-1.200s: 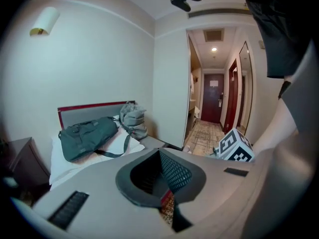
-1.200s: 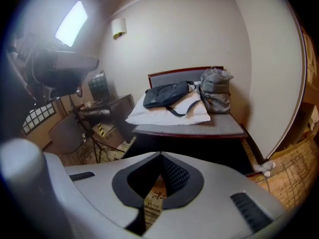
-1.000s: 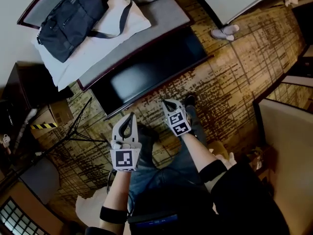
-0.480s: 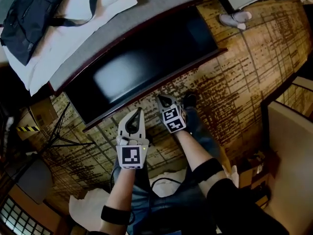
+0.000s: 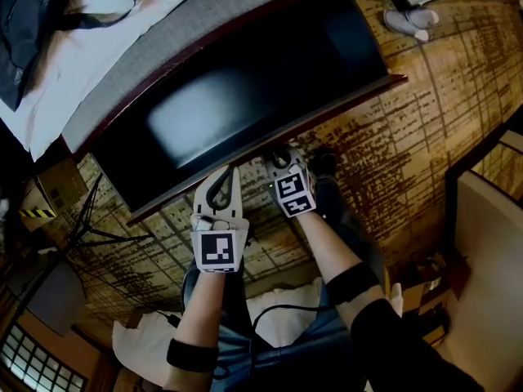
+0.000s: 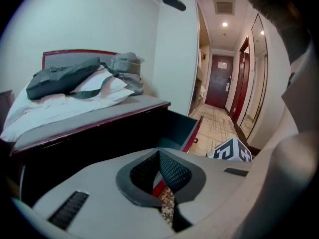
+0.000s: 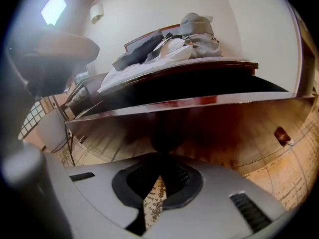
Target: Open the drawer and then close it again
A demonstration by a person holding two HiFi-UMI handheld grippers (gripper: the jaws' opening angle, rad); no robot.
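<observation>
The under-bed drawer (image 5: 245, 96) stands pulled out, its dark inside facing up. Its red-brown front edge (image 5: 327, 113) runs slantwise just ahead of both grippers. My left gripper (image 5: 226, 172) is shut and empty, with its tips just short of that edge. The right gripper (image 5: 277, 153) is shut too, close against the drawer front. In the left gripper view the shut jaws (image 6: 159, 153) point at the drawer's red rim (image 6: 193, 132), and the right gripper's marker cube (image 6: 232, 151) shows beside them. The right gripper view has its shut jaws (image 7: 159, 177) facing the wooden front panel (image 7: 214, 128), with a small knob (image 7: 281, 134) far right.
On the bed (image 5: 122, 80) above the drawer lie a white pillow and a dark bag (image 5: 24, 31). A cardboard box (image 5: 45, 190) and tripod legs (image 5: 102, 227) stand at the left. A person's foot (image 5: 413, 19) is at the upper right. White cloth (image 5: 147, 345) lies on the floor.
Both grippers have come down and forward to the drawer's front edge. The head view has dropped closer, so the open drawer fills more of it. Both jaws stayed shut.
</observation>
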